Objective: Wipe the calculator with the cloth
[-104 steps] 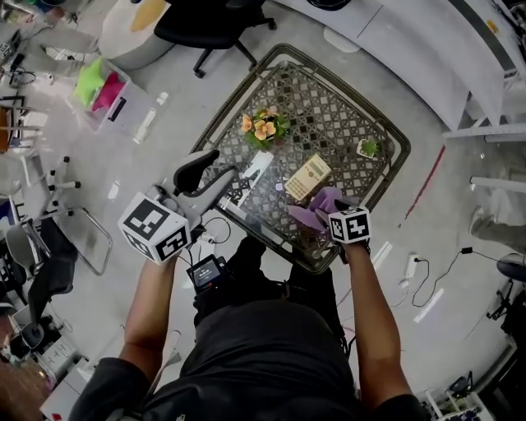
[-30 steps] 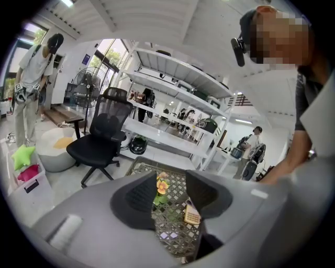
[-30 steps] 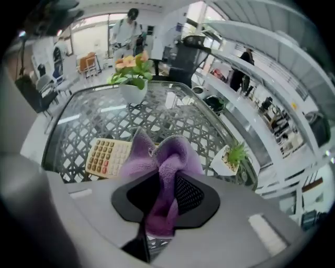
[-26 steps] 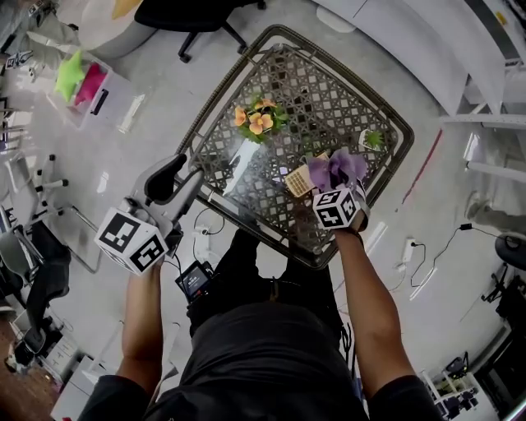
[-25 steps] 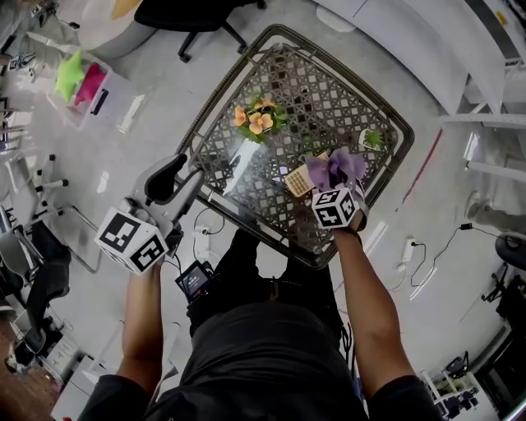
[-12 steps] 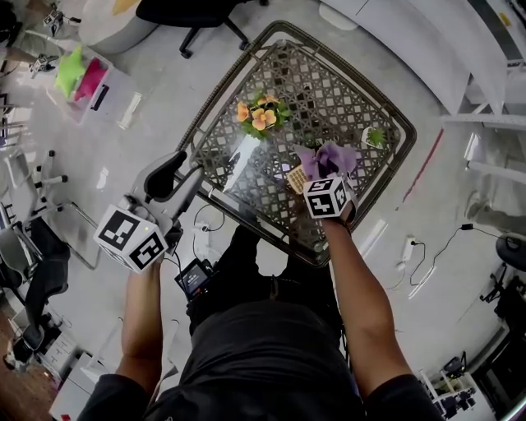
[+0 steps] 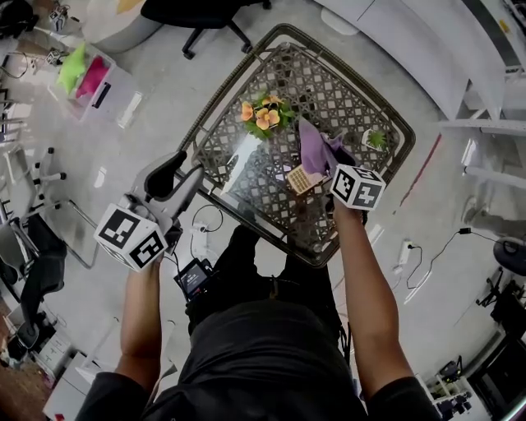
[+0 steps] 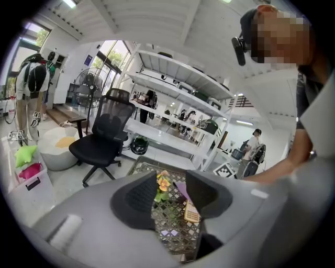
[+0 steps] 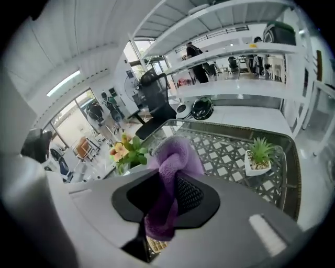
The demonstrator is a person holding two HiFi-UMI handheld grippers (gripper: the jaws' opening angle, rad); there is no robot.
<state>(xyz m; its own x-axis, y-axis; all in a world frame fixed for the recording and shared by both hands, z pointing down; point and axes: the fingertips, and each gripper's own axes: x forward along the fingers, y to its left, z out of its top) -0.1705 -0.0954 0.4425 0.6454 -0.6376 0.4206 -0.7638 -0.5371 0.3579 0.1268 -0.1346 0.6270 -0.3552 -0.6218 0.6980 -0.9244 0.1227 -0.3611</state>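
Observation:
The beige calculator (image 7: pixel 302 179) lies on the glass-topped lattice table (image 7: pixel 246 99), just left of my right gripper's marker cube. My right gripper (image 7: pixel 327 161) is shut on the purple cloth (image 7: pixel 314 146), which hangs lifted above the table behind the calculator. In the right gripper view the cloth (image 9: pixel 170 175) is pinched between the jaws and drapes down, with a corner of the calculator (image 9: pixel 156 245) below it. My left gripper (image 7: pixel 184 175) is held off the table's left edge, open and empty. Through its jaws the calculator (image 8: pixel 191 211) and the cloth (image 8: pixel 181 189) show.
An orange flower pot (image 7: pixel 264 115) stands at the table's back left, and a small green plant in a white pot (image 7: pixel 376 138) at the right. A black office chair (image 7: pixel 201 16) is beyond the table. Cables and a power strip (image 7: pixel 404 255) lie on the floor.
My right gripper has risen off the calculator with the cloth and rolled, so its cube now sits to the calculator's right. The calculator is less covered. The left gripper stayed put.

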